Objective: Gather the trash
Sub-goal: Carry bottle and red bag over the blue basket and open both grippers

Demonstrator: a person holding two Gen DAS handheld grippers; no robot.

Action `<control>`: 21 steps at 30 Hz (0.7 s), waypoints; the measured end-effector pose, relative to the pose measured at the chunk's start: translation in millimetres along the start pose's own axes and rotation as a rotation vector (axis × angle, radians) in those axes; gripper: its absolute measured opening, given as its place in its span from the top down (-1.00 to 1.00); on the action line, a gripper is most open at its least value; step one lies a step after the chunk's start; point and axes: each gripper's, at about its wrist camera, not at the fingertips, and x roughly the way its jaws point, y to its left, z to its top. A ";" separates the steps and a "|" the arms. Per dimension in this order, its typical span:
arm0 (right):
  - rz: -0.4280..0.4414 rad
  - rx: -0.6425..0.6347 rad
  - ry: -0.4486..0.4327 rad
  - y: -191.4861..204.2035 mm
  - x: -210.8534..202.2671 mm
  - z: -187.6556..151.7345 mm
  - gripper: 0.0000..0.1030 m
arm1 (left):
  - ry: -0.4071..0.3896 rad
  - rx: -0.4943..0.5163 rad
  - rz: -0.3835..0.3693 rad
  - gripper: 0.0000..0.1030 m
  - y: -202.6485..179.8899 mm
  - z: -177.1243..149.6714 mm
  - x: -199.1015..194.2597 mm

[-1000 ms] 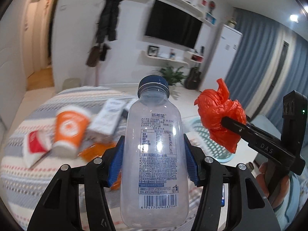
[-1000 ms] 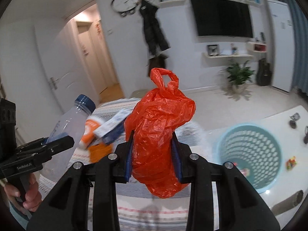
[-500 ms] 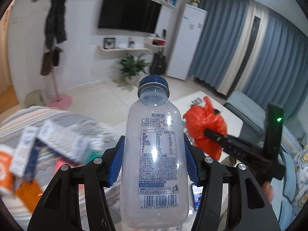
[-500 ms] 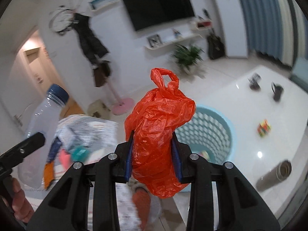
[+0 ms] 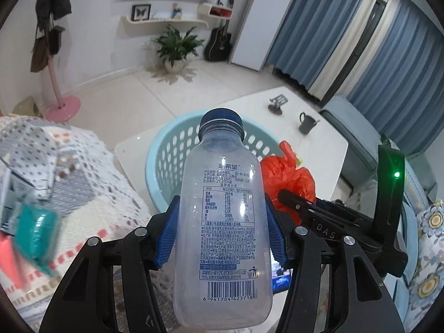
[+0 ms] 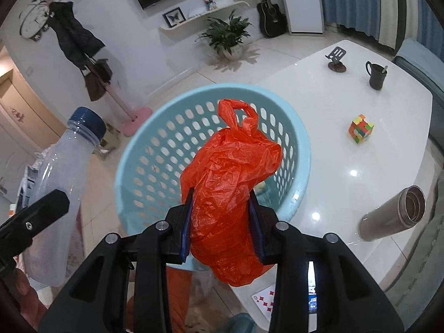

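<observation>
Left wrist view: left claw is clamped partway on the mid-body of an empty clear plastic bottle, upright over the near rim of the pale blue basket on the white desk; it looks light, smooth and slightly squashable, so the waist grip suits. Right wrist view: right claw pinches a crumpled orange plastic bag above the basket mouth; judged near-weightless, soft, slippery, best held by the bunched middle.

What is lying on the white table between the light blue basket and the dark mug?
In the right wrist view, the table between the basket and the mug is bare; the colourful cube sits nearer, off that line.
</observation>
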 end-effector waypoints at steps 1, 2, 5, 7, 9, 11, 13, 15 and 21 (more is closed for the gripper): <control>-0.005 -0.001 0.003 0.7 1.7 -0.8 0.34 | 0.009 0.000 0.001 -0.06 0.7 -0.4 3.4; -0.009 -0.002 0.007 0.6 4.2 -0.3 0.32 | 0.019 0.002 0.001 -0.06 1.7 -0.9 6.8; -0.015 0.005 0.010 -0.1 7.2 1.2 0.11 | 0.028 -0.002 0.007 -0.12 6.2 -0.9 8.9; -0.015 0.010 0.001 -0.5 5.5 2.0 -0.11 | 0.021 -0.006 -0.001 -0.17 7.4 0.3 6.0; -0.008 0.017 -0.014 -0.6 0.9 3.3 -0.22 | 0.006 -0.007 -0.003 -0.23 8.1 0.5 0.4; -0.001 0.019 -0.023 -0.8 -4.0 4.4 -0.22 | -0.005 -0.006 -0.001 -0.23 5.5 0.2 -5.7; 0.003 0.020 -0.030 -0.4 -8.6 5.0 -0.22 | -0.019 -0.004 -0.003 -0.23 3.2 -0.5 -13.0; 0.008 0.013 -0.036 2.6 -13.9 4.5 -0.22 | -0.034 -0.004 -0.003 -0.23 2.1 -3.6 -21.6; 0.030 -0.047 -0.057 28.0 -32.8 -1.6 -0.22 | -0.088 -0.005 0.006 -0.23 1.5 -17.3 -54.2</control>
